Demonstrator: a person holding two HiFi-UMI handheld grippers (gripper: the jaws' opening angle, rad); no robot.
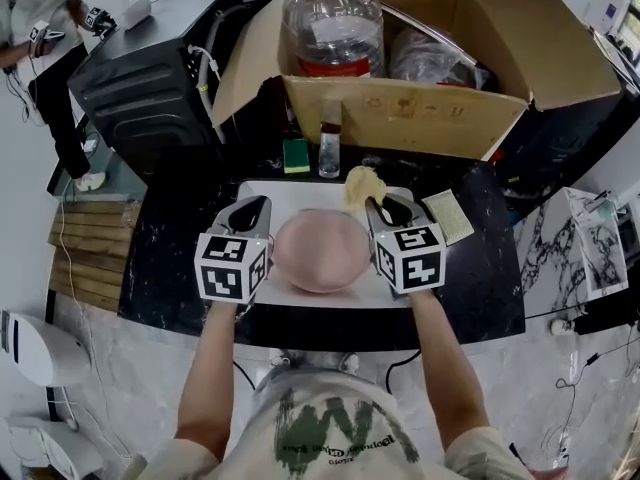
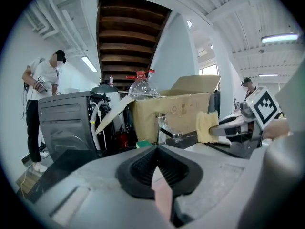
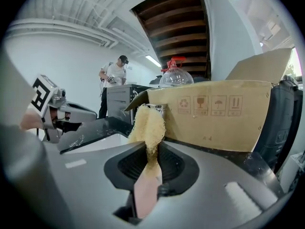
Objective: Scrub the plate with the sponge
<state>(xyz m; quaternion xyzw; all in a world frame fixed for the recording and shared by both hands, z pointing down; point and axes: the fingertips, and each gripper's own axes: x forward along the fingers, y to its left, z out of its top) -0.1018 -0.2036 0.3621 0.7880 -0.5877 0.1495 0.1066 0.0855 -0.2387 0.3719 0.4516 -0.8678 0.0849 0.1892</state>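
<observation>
Clamps the pink plate (image 1: 322,251) by its rim in the left gripper (image 1: 254,208), pinches the yellow sponge (image 1: 364,184) in the right gripper (image 1: 386,208), over a white sink (image 1: 290,196).

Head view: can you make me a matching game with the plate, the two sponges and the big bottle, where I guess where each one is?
Things:
1. plate
2. yellow sponge
3. green sponge
4. bottle

Places:
A. in the box
B. in the right gripper
C. by the tap
D. in the left gripper

Pairs: 1-D, 2-B, 3-C, 4-A.
</observation>
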